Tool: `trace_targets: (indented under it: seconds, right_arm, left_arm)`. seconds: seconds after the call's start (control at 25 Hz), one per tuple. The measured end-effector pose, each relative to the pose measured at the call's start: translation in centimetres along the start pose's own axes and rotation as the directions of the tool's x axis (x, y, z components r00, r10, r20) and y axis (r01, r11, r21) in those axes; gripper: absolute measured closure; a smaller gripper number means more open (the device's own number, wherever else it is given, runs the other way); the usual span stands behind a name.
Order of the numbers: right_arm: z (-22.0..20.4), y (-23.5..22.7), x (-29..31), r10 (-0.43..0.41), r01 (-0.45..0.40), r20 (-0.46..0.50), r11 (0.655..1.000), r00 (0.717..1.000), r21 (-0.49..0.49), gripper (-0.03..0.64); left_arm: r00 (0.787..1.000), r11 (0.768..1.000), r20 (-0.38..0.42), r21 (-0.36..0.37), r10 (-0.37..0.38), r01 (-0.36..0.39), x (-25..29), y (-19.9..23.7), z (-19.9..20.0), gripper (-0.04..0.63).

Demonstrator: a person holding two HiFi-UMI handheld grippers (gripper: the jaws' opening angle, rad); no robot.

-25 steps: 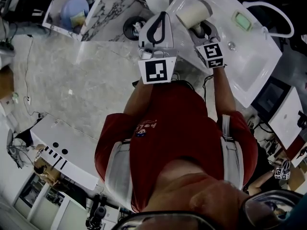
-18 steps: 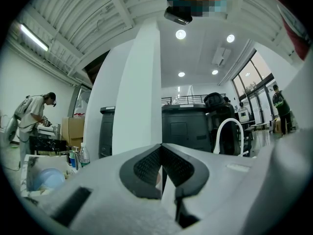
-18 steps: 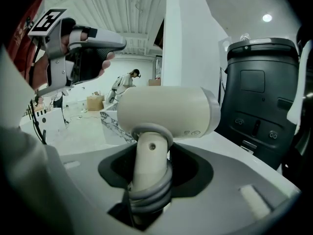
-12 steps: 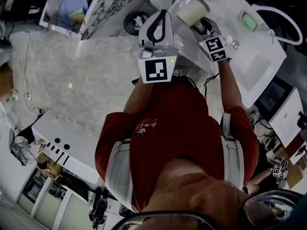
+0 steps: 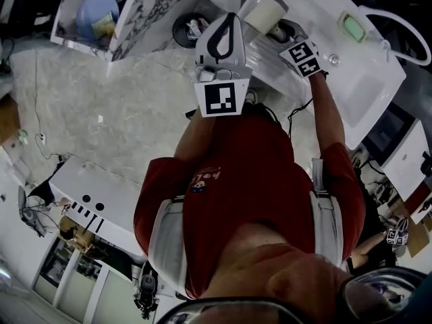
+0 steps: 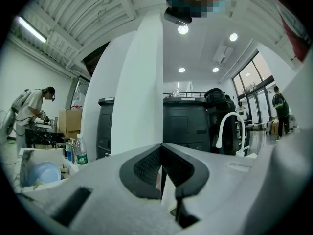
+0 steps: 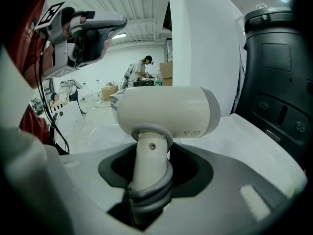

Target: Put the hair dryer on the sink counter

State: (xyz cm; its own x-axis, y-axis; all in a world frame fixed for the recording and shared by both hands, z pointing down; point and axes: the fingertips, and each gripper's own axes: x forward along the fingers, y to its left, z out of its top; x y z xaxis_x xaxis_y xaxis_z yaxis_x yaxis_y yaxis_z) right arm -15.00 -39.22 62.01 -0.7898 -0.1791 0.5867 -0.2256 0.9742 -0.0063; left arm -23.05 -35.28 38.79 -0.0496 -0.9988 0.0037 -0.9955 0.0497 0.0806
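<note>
Hair dryer (image 7: 166,112): cream barrel with a grey band at one end, lying level. The cream handle points down from it with a grey cord coiled round its lower part, and is clamped in the right gripper (image 7: 146,175). The dryer is over the near corner of the sink counter (image 5: 368,90), a glossy white surface with a basin. Contact with it can't be told.

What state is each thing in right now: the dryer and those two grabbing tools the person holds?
hair dryer: held upright by its handle, barrel level, over the sink counter.
right gripper: shut on the hair dryer's handle.
left gripper: shut, with nothing between its jaws.
</note>
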Motion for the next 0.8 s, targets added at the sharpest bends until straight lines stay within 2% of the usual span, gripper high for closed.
trace_targets:
  seconds: [0.24,0.8]
  right_arm:
    - [-1.6,-0.2,1.3,0.082,-0.083,-0.066,0.996,0.994,-0.016,0.434]
    - [-2.6,-0.1,3.5,0.215,-0.218,-0.133,0.976,0.968,-0.007,0.434]
  left_arm:
    - [1.0,1.0,-0.011,-0.014,-0.002,0.002,0.4,0.5,-0.8,0.594]
    - [0.999,1.0,-0.04,-0.015,-0.022,0.021,1.8,1.4,-2.0,0.594]
